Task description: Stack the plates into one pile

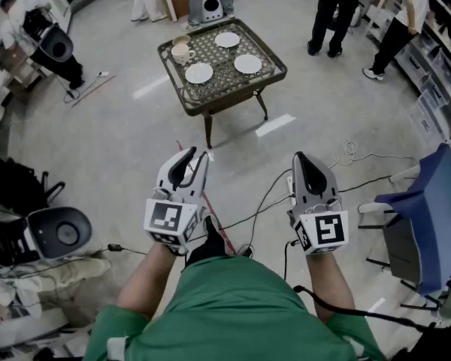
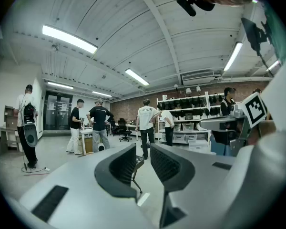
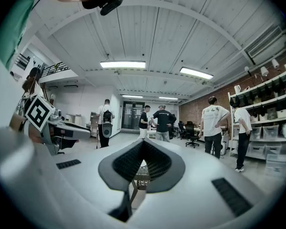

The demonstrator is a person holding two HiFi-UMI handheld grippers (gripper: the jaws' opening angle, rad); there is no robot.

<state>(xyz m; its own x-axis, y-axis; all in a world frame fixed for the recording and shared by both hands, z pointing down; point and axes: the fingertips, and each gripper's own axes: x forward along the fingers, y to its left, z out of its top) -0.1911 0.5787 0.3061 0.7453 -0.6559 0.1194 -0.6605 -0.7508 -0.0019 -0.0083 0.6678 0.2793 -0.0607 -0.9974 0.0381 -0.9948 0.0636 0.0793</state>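
Note:
Three white plates lie apart on a small dark lattice-top table [image 1: 274, 74] far ahead on the floor: one at the back [image 1: 227, 40], one at the right [image 1: 247, 64], one at the front left [image 1: 199, 72]. A cream cup [image 1: 182, 53] stands on the table's left side. Well short of the table, both grippers are held level in front of me. My left gripper [image 1: 198, 156] [image 2: 143, 165] is open with nothing between its jaws. My right gripper [image 1: 300, 158] [image 3: 143, 146] is shut and empty. A bit of the table shows past each gripper's jaws.
A blue chair [image 1: 428, 216] stands close on my right. Black cables [image 1: 263, 201] run over the grey floor between me and the table. A round grey machine [image 1: 60, 232] sits at my left. Several people [image 1: 334, 6] stand beyond the table, near shelves.

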